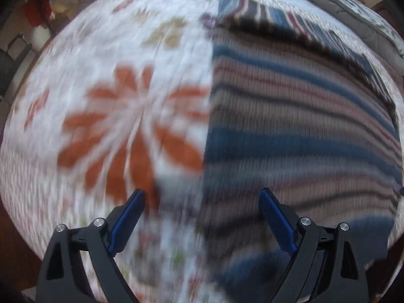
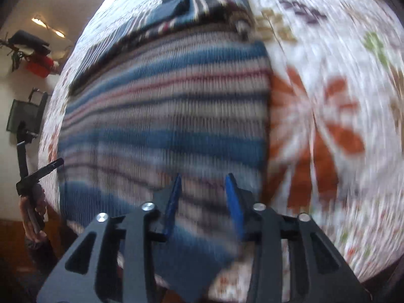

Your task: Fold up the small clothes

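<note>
Floral bedspread [image 1: 121, 116] blurs beneath striped garment [image 1: 303, 131]; edges indistinct.

Striped garment [image 1: 303, 126] and floral bedspread [image 1: 113, 101] motion-blurred throughout.

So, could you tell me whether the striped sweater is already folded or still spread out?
Folded at least once: the sweater lies as a compact block with one straight side edge on the quilt; no sleeves stick out.

Left gripper [image 1: 200, 197], right gripper [image 2: 204, 181]: black angular frames, silver screws, blue finger pads [image 1: 275, 222].
</note>
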The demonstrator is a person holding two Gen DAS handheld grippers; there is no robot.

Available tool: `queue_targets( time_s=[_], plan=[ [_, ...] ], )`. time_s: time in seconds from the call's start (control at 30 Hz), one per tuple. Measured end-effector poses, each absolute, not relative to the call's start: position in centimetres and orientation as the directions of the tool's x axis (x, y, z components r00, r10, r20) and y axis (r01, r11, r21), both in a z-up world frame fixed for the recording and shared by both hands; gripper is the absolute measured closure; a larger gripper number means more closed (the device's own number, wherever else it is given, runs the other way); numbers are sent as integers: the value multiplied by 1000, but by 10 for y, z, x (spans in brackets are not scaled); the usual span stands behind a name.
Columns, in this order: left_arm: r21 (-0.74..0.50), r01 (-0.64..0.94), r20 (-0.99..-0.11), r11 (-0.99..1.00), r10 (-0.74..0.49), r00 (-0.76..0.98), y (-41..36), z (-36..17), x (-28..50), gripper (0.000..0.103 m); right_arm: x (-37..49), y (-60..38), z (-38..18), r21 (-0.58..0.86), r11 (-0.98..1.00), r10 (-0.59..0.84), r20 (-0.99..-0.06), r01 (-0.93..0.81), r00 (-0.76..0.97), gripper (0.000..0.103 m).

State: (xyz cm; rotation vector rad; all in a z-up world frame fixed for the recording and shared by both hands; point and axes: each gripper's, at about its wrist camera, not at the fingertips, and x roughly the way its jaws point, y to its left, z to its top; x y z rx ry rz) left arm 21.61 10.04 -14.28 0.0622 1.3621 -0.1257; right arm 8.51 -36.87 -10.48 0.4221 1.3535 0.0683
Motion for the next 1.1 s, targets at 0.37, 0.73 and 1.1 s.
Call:
queue_targets(
  time_s=[0.37, 0.73, 1.1],
  plan=[
    [-237, 153, -963, 959, -252, 92, 80, -143, 135, 11, 0, -357, -121, 332, 929, 302, -936, 165, 183, 58],
    [-383, 139, -912, 913, -398, 96, 59, -145, 139, 34, -21, -350, -130, 483, 857, 448, -870, 178, 205, 57],
    [-389, 86, -899, 917, -399, 184, 109, -120, 120, 93, -32, -352, -119, 575, 802, 519, -804, 161, 291, 94]
  ],
)
